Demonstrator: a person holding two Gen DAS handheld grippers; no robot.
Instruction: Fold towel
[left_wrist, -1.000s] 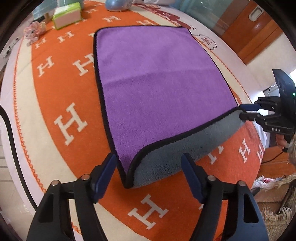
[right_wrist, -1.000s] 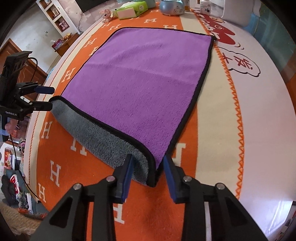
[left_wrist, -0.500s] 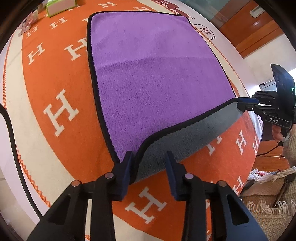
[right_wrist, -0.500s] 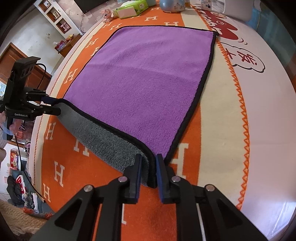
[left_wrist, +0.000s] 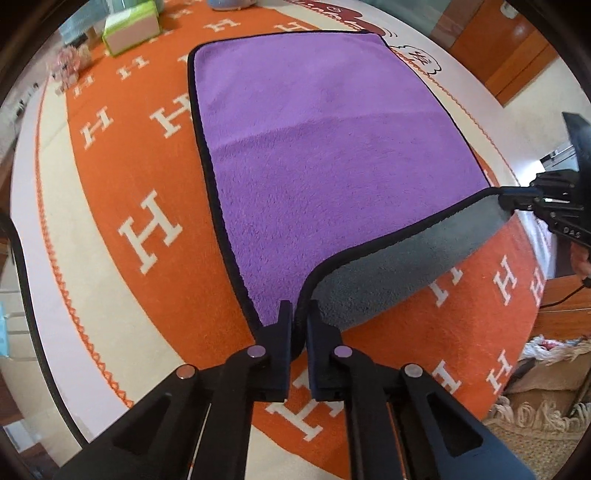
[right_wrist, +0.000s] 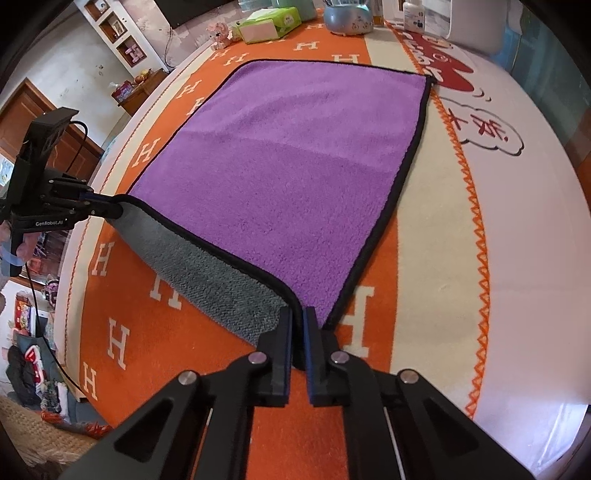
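Nearest us, our left gripper (left_wrist: 298, 308) pinches one near corner of the purple towel (left_wrist: 325, 147), and our right gripper (right_wrist: 298, 314) pinches the other. The near edge lifts, grey underside showing; the rest lies flat on the orange cloth (left_wrist: 122, 177).

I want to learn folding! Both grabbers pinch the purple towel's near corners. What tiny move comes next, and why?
Probably lift both corners and carry them toward the far edge. The left gripper and right gripper are each shut on a near corner of the towel, whose grey underside already shows.
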